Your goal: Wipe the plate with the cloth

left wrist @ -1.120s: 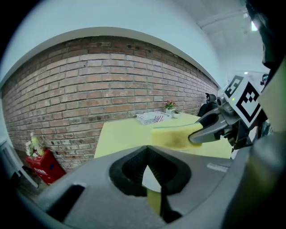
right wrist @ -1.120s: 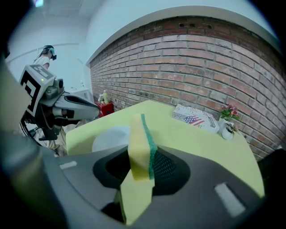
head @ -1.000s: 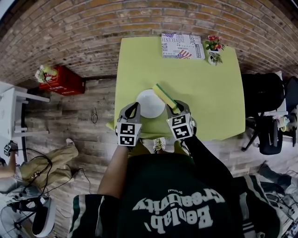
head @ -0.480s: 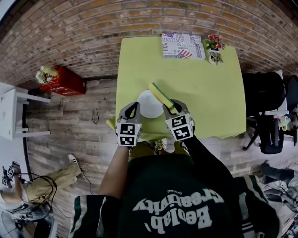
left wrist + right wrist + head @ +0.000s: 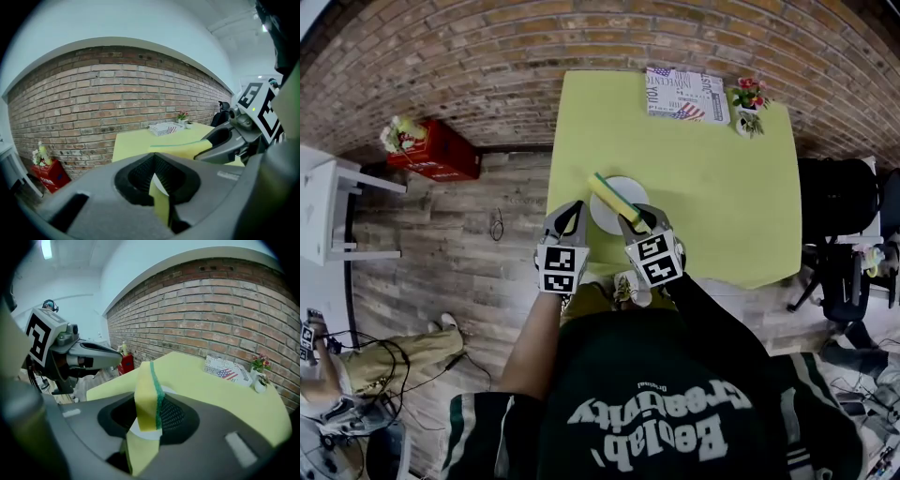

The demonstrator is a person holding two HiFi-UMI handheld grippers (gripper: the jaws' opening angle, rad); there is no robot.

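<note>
Plate: the white plate (image 5: 631, 192) lies flat on the yellow-green tabletop (image 5: 712, 178), toward its near edge, between the two grippers.
Wiper: a yellow sponge (image 5: 612, 194) with a green scouring layer (a sponge, not a woven cloth) slants across the plate's left part. Whether it touches the plate cannot be told.
Right hand-held gripper (image 5: 636, 221): clamped on the sponge's near end. In the right gripper view the sponge stands up between the jaws, and the plate's white shows behind it.
Left hand-held gripper (image 5: 574, 210): over the tabletop, just beside the plate's left rim. Its jaws are drawn together to a thin slit and hold nothing I can make out. Only a sliver of tabletop and a bit of white plate show through.
Far edge of tabletop: a printed booklet (image 5: 686, 94) with a flag design and a small flower pot (image 5: 748, 98) beside it, well apart from the plate, against the brick wall (image 5: 487, 66).
Floor: wooden planks, with a red crate (image 5: 431, 157) at the left by the wall.
</note>
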